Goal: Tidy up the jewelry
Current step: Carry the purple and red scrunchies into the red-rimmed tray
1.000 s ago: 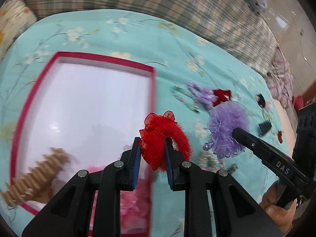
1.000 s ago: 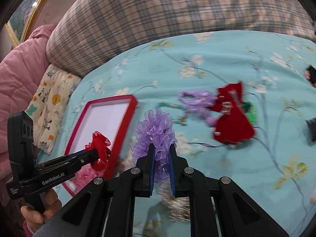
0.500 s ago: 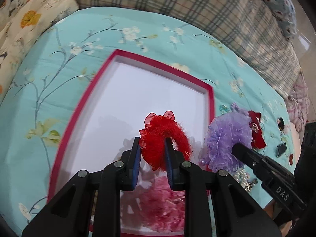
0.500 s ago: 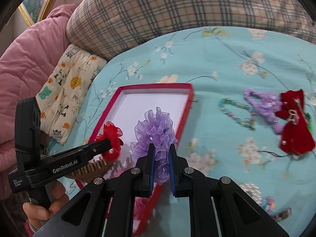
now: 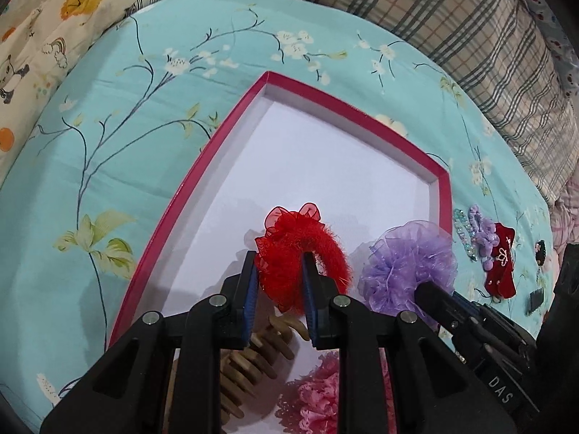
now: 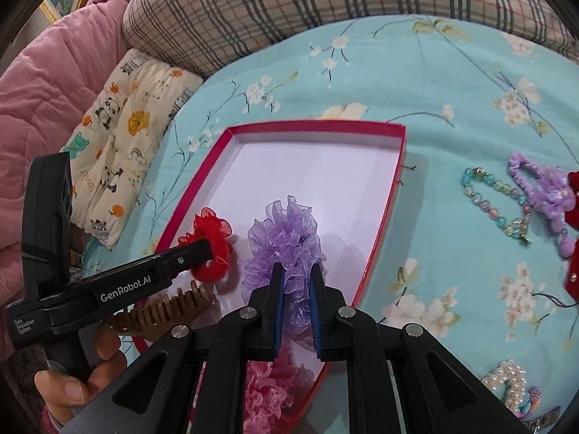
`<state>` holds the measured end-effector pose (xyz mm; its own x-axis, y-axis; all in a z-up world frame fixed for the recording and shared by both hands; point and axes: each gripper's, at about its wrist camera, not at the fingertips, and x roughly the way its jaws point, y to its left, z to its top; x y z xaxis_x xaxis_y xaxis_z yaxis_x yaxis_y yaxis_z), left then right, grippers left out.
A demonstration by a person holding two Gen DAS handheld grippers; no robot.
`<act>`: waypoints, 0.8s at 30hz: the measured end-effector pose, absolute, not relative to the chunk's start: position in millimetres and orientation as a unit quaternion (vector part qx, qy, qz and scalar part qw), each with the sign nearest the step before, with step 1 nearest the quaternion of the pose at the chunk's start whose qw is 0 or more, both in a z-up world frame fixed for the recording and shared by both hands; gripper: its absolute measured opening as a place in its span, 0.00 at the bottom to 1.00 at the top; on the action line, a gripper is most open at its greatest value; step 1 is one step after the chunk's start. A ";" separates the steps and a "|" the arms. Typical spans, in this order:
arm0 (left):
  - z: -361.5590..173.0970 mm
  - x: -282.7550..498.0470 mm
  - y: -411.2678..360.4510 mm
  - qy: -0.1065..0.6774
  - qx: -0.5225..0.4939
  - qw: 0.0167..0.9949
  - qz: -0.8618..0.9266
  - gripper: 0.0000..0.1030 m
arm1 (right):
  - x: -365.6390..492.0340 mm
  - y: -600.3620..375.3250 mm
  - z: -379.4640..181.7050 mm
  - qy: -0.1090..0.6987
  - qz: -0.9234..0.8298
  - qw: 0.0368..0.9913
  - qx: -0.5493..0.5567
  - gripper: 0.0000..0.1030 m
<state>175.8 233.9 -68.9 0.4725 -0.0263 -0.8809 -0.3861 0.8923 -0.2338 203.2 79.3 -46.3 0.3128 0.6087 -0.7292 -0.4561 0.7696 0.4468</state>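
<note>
two scrunchies hung over the tray (image 5: 231, 133) as you held them, red scrunchie (image 5: 300, 253) pinched in your left gripper (image 5: 279, 302), purple scrunchie (image 6: 286, 242) in your right gripper (image 6: 296, 313), both above its near end, white floor directly below.

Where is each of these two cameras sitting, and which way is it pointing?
Left wrist: sits on the left gripper, looks down along its fingers at the red scrunchie they hold over the box; the right gripper's tip shows.
Right wrist: sits on the right gripper, looks down at the purple scrunchie it holds; the left gripper and a hand show.
Both share the box, both scrunchies, the comb and the pink scrunchie.
</note>
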 end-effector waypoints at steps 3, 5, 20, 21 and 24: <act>-72.4 176.0 236.0 0.506 -0.206 0.831 0.111 0.20 | 204.0 81.9 -49.2 0.489 0.334 0.802 0.075 0.15; -73.6 175.6 237.7 0.507 -0.206 0.829 0.113 0.20 | 204.6 82.9 -50.5 0.491 0.334 0.801 0.072 0.16; -73.2 181.7 230.2 0.517 -0.196 0.825 0.118 0.22 | 204.2 75.1 -44.3 0.483 0.329 0.808 0.075 0.30; -73.3 181.8 229.9 0.517 -0.196 0.825 0.118 0.22 | 203.5 73.2 -43.0 0.482 0.329 0.809 0.075 0.30; -73.1 181.4 229.7 0.519 -0.198 0.823 0.118 0.33 | 201.2 67.2 -38.0 0.476 0.326 0.813 0.077 0.30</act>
